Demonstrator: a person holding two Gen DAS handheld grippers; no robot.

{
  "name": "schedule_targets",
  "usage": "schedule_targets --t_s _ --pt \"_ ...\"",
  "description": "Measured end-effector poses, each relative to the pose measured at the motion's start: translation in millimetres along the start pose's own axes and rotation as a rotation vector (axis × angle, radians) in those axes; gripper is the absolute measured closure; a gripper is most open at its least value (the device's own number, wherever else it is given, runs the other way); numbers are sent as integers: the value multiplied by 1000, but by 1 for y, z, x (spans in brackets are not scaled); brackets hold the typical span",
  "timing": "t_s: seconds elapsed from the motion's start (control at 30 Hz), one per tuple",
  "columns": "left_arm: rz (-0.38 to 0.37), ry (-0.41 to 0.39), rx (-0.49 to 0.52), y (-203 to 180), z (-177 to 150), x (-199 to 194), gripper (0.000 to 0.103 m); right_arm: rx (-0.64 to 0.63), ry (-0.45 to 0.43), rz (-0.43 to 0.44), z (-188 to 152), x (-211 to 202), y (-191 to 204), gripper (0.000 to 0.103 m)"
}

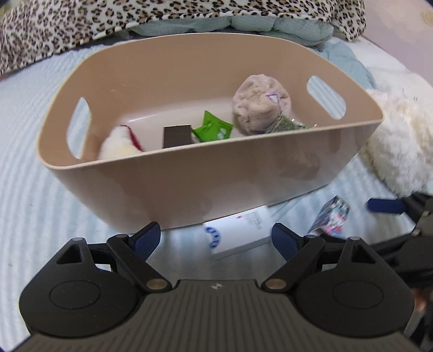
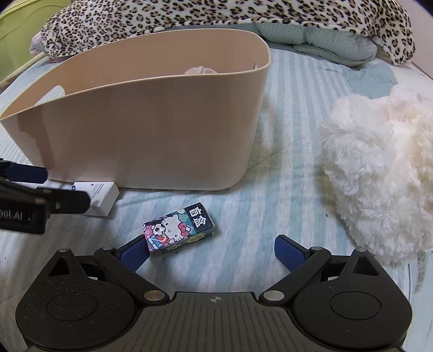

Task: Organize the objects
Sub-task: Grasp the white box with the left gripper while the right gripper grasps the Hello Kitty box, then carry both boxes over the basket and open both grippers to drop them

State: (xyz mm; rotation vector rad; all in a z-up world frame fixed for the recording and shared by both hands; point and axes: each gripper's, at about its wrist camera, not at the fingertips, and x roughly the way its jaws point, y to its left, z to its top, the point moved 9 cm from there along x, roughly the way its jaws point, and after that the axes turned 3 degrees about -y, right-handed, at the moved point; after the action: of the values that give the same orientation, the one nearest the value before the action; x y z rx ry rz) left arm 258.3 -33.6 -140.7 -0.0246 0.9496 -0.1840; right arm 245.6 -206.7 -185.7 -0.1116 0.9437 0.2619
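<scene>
A beige plastic basket (image 1: pixel 189 186) stands on the bed; it also shows in the right wrist view (image 2: pixel 151 135). Inside lie a grey plush ball (image 1: pixel 259 105), a green packet (image 1: pixel 213 127), a dark box (image 1: pixel 177 135) and a white plush (image 1: pixel 119 144). My left gripper (image 1: pixel 217 239) is open, just in front of a white box (image 1: pixel 238 232) by the basket's foot; the box also shows in the right wrist view (image 2: pixel 100 196). My right gripper (image 2: pixel 212 251) is open over a Hello Kitty box (image 2: pixel 180 227), its left pad beside the box.
A big white fluffy plush (image 2: pixel 384 176) lies right of the basket. A leopard-print blanket (image 2: pixel 216 16) and a teal quilt (image 2: pixel 324 38) are piled behind. The bed has a striped pale blue sheet (image 2: pixel 284 195).
</scene>
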Motion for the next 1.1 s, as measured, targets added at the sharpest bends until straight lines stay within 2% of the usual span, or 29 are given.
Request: schedule_targets --t_s 0.07,0.33,0.43,0.5,0.53,0.6,0.67,0.83,0.97,1.1 --pt "-2 5 -14 -5 0 1 13 -4 -7 7 0 1 -1 3" --pt "80 65 -56 -9 -8 28 14 19 -49 23 4 8 -10 8" --pt "64 76 -96 -4 -12 32 20 6 -68 49 6 9 -7 13" --pt "59 66 -81 -3 -11 30 37 -6 -69 60 6 9 -4 23" --pt "52 65 -73 -2 -11 28 40 -17 -68 58 5 8 -2 28" --pt "36 67 -88 1 -13 25 41 -41 -65 58 4 8 2 47" --pt "31 68 -112 5 -16 22 41 -43 -65 59 4 8 3 56" --pt "25 69 -102 8 -25 5 41 -28 -95 49 6 -5 4 57" --pt "-6 62 -91 8 -27 -17 41 -27 -115 66 9 -21 6 57" --pt "3 12 -58 10 -21 -47 41 -14 -159 88 15 -42 6 57"
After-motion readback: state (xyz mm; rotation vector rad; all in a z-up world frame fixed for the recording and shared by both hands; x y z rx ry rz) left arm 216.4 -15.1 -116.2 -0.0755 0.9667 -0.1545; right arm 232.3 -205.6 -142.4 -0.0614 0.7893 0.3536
